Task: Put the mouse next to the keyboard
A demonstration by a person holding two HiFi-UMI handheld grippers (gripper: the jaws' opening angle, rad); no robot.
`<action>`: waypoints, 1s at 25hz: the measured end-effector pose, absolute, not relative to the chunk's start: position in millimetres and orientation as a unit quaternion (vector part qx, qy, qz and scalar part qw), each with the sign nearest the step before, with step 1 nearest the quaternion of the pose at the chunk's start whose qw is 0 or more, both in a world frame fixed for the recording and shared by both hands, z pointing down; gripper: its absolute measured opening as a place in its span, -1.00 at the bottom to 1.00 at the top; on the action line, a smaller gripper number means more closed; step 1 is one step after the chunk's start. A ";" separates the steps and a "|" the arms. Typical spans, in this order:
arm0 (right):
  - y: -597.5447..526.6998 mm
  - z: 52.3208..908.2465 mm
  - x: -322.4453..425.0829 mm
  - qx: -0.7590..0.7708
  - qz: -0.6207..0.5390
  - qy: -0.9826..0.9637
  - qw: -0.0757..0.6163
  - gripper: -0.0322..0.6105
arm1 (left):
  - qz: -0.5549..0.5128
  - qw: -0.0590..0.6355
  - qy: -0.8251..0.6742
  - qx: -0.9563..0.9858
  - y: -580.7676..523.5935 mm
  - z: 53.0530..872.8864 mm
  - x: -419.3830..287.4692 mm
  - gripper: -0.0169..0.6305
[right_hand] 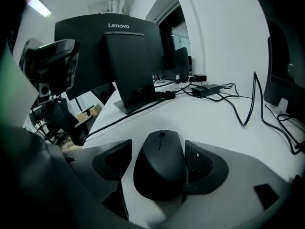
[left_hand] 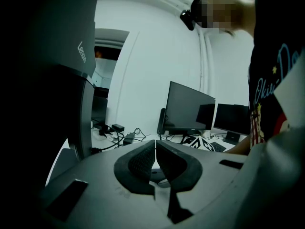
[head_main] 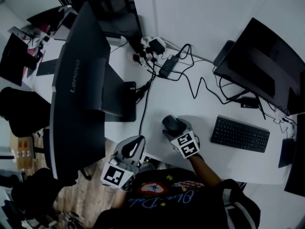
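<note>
The black mouse (right_hand: 159, 163) lies on the white table (right_hand: 214, 123), pointing away from me, between the two pads of my right gripper (right_hand: 159, 168). The jaws stand wide open: a strip of table shows between the left pad (right_hand: 112, 161) and the mouse, while the right pad (right_hand: 202, 168) sits close against its side. In the head view the mouse (head_main: 170, 122) is left of the black keyboard (head_main: 240, 134), about a keyboard's length away. My left gripper (head_main: 132, 148) hangs off the table's front edge, pads pressed together (left_hand: 155, 151), holding nothing.
A large Lenovo monitor (head_main: 78, 89) on its stand fills the left of the table. A power strip with adapters and trailing cables (head_main: 155, 54) lies at the back. A second monitor (head_main: 262, 61) stands behind the keyboard. White table shows between mouse and keyboard (head_main: 202, 128).
</note>
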State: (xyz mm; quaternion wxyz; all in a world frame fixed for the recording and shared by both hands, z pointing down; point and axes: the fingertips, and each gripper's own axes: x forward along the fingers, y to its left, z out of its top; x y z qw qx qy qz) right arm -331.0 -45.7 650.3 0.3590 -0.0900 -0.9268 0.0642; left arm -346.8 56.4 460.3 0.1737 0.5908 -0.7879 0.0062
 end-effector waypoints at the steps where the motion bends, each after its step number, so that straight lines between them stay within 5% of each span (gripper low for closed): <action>1: -45.0 653.4 -331.4 -0.088 0.063 -0.925 0.364 0.04 | 0.007 0.174 -0.788 0.590 58.0 460.4 -347.7 -0.94; 25: -47.9 625.9 -300.5 0.014 0.085 -0.931 0.353 0.01 | 0.014 0.160 -0.741 0.652 71.7 456.4 -347.6 -0.94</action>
